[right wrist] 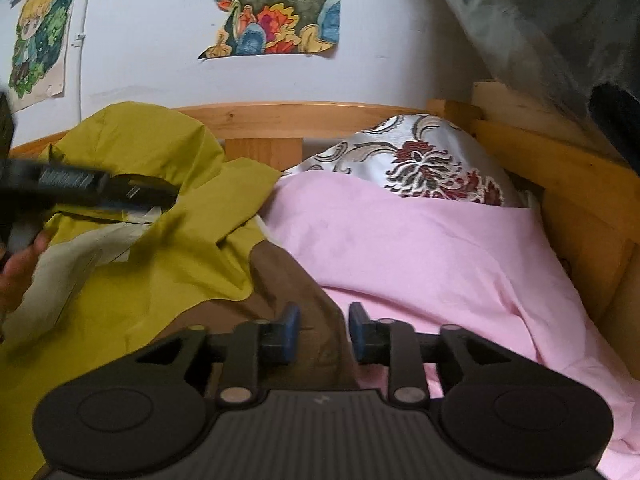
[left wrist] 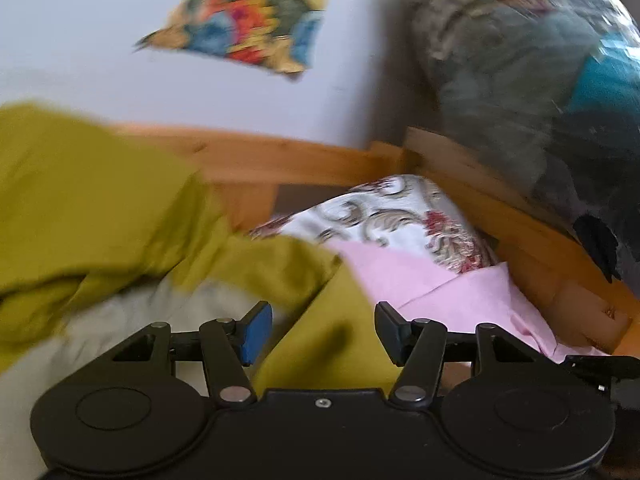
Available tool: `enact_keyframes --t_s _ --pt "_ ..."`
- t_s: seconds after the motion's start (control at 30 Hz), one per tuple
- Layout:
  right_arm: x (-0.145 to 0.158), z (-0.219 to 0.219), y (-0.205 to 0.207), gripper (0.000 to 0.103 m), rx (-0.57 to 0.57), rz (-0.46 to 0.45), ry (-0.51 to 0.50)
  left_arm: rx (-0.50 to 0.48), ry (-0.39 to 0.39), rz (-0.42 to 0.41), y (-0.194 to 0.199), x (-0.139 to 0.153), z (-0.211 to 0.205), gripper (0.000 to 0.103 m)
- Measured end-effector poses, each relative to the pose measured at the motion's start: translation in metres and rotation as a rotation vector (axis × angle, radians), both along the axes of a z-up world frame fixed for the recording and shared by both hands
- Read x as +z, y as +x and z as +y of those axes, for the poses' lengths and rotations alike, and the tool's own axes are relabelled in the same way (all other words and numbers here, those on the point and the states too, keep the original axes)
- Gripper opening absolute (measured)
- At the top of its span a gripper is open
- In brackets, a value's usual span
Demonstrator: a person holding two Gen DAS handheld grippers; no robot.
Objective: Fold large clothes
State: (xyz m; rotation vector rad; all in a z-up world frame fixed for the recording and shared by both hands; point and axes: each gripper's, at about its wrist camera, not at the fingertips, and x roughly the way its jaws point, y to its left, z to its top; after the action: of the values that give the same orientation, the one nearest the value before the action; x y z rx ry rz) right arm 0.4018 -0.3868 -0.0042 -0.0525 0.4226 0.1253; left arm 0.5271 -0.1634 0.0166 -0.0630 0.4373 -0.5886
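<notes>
One crumpled, seemingly grey-lined olive-yellow jacket

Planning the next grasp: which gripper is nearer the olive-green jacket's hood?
Left. In the right wrist view the left gripper hangs right over the jacket's hood. The right gripper sits lower, over the jacket's brown part beside the pink sheet.

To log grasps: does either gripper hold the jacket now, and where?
No. Left gripper and right gripper are both open above the yellow-green jacket; nothing is held.

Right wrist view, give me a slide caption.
Open right gripper above olive jacket beside pink sheet on wooden bed.
</notes>
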Motion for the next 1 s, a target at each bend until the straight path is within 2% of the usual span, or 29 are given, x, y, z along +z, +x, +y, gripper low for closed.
enact_keyframes --t_s 0.07,0.1,0.13,0.17,0.23,0.27,0.3,0.43,0.47,0.5,0.57,0.67,0.77,0.83,0.87,0.9,0.97,1.0 --pt "-0.001 0.002 0.002 0.034 0.012 -0.002 -0.018 -0.018 0.106 0.005 0.010 0.005 -0.024 0.045" --pt "-0.001 0.004 0.004 0.035 0.016 0.001 -0.024 -0.021 0.186 0.036 0.018 0.004 -0.040 0.028" --pt "-0.002 0.004 0.006 0.035 0.021 0.003 -0.029 -0.019 0.234 0.068 0.024 0.003 -0.049 0.011" --pt "-0.003 0.005 0.007 0.035 0.028 0.007 -0.033 -0.017 0.243 0.091 0.028 0.002 -0.056 0.005" --pt "-0.004 0.005 0.011 0.032 0.044 0.020 -0.039 -0.007 0.206 0.060 0.025 0.006 -0.057 0.001" --pt "-0.004 0.005 0.011 0.010 0.048 0.023 -0.043 -0.008 0.173 0.016 0.020 0.011 -0.055 0.000" --pt "-0.004 0.003 0.011 0.002 0.027 0.015 -0.053 -0.008 0.121 -0.024 0.015 0.016 -0.051 0.000" --pt "-0.001 -0.016 0.004 0.001 -0.014 -0.047 0.024 0.028 -0.037 -0.091 0.016 0.028 -0.031 0.000" --pt "-0.002 -0.016 0.004 0.001 -0.018 -0.051 0.019 0.029 -0.065 -0.075 0.021 0.026 -0.027 0.000" --pt "-0.002 -0.015 0.004 0.001 -0.018 -0.062 0.017 0.038 -0.079 -0.048 0.027 0.022 -0.025 0.000" --pt "-0.003 -0.017 0.008 0.001 -0.023 -0.048 0.036 0.062 -0.050 -0.020 0.034 0.010 -0.027 0.000" --pt "-0.008 -0.018 0.014 0.001 -0.024 -0.020 0.032 0.085 -0.054 0.020 0.036 -0.003 -0.024 0.006" --pt "-0.008 -0.016 0.012 0.002 -0.025 -0.016 0.013 0.108 -0.041 0.052 0.035 -0.001 -0.016 0.032" --pt "-0.003 -0.015 0.005 0.008 -0.028 -0.032 0.002 0.126 -0.019 0.032 0.026 0.000 -0.007 0.054" --pt "-0.001 -0.013 0.001 0.018 -0.025 -0.041 -0.010 0.140 -0.009 0.027 0.020 0.001 -0.001 0.060" --pt "0.001 -0.009 -0.003 0.037 -0.016 -0.051 -0.028 0.154 -0.001 0.025 0.014 0.002 0.005 0.070" --pt "0.002 0.003 -0.013 0.055 0.025 -0.071 -0.083 0.178 0.041 0.033 -0.004 -0.002 0.016 0.076" --pt "0.001 0.011 -0.017 0.056 0.049 -0.071 -0.123 0.189 0.060 0.042 -0.013 -0.005 0.021 0.079"
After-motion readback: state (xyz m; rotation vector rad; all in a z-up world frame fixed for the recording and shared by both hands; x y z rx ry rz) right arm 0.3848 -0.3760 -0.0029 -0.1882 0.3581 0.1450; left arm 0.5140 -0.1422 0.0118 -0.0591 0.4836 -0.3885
